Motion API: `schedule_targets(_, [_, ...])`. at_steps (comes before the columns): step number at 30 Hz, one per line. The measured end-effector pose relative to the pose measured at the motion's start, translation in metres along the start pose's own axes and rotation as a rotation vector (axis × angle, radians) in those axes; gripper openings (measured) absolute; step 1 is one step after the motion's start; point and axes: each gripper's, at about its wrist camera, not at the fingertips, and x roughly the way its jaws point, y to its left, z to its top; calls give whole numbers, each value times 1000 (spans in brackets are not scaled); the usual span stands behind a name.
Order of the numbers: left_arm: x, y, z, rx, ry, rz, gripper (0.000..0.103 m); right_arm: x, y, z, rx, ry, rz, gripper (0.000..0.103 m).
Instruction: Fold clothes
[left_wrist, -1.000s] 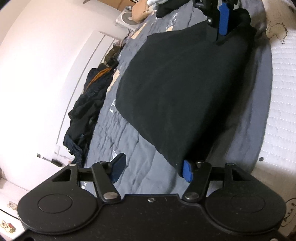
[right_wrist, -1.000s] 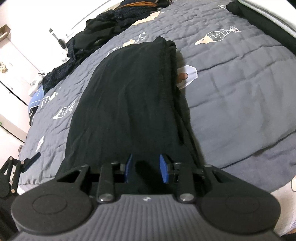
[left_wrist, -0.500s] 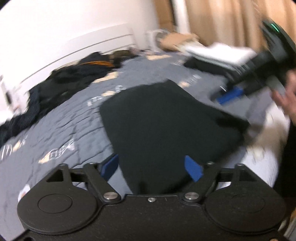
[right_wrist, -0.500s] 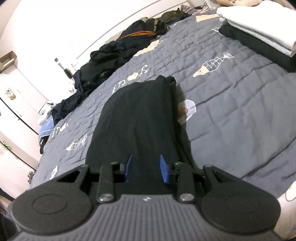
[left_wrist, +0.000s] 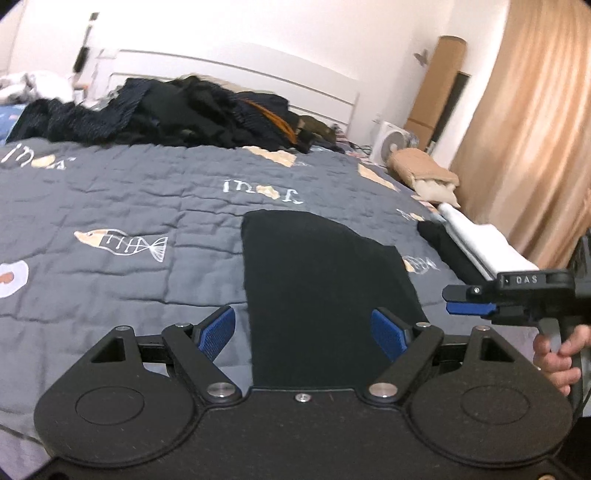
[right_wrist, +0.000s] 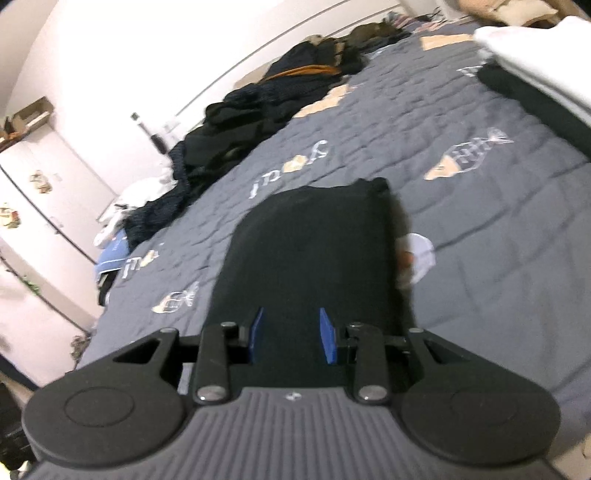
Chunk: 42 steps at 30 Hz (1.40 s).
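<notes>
i am holding the left gripper (left_wrist: 303, 325) above the near edge of the bed. its jaws have just been opening and are standing wide, the blue pads (left_wrist: 216, 332) pressing on nothing; the black garment (left_wrist: 317, 280) is only showing through the gap, lying on the quilt beneath. the right gripper (right_wrist: 291, 325) is standing partly open, a narrower gap, also gripping nothing, with the same garment showing between its pads. from the left wrist view i am seeing that gripper side-on at the right edge, lifted clear of the bed, a hand (left_wrist: 557, 354) wrapping its handle.

the one black garment is lying folded into a long strip in the middle of the grey quilt (left_wrist: 129, 206), running away from me, its far end rounded. bare quilt is lying open on both sides of it, more to the left.

further right, near the bed's edge, two folded pieces are sitting stacked: a white one (left_wrist: 484, 247) on a black one (left_wrist: 443, 243), well apart from the strip. at the far end, one heap of dark clothes (left_wrist: 177, 110) is lying against the white headboard (left_wrist: 258, 77).
</notes>
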Motion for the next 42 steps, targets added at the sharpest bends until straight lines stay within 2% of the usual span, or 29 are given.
schedule_targets(4, [9,11,2,-83,11,-26,82,16,0,13,-63,16,8,32])
schedule_targets(7, [14,14,2,-137,20,-82,85,27,-3,25,-71,32,48,32])
schedule_targets(12, [19,19,1,-171,28,-83,85,50,-3,45,-85,100,231,32])
schedule_targets(17, [24,22,1,-188,43,-81,86,87,-1,52,-58,209,403,33])
schedule_targets(20, [27,19,2,-180,51,-88,86,113,-5,53,-2,262,450,33])
schedule_targets(23, [30,17,1,-166,62,-90,88,134,-15,53,70,285,449,33])
schedule_targets(26, [35,20,0,-171,75,-84,88,150,-27,52,133,294,406,33])
schedule_targets(28, [38,23,0,-175,80,-76,88,154,-34,55,158,279,407,33])
schedule_targets(32, [44,27,0,-190,90,-62,88,156,-42,68,191,214,385,33])
schedule_targets(37, [47,25,-1,-173,103,-56,88,161,-68,88,301,108,321,32])
schedule_targets(42, [46,28,-3,-172,108,-40,88,156,-108,104,388,0,159,33])
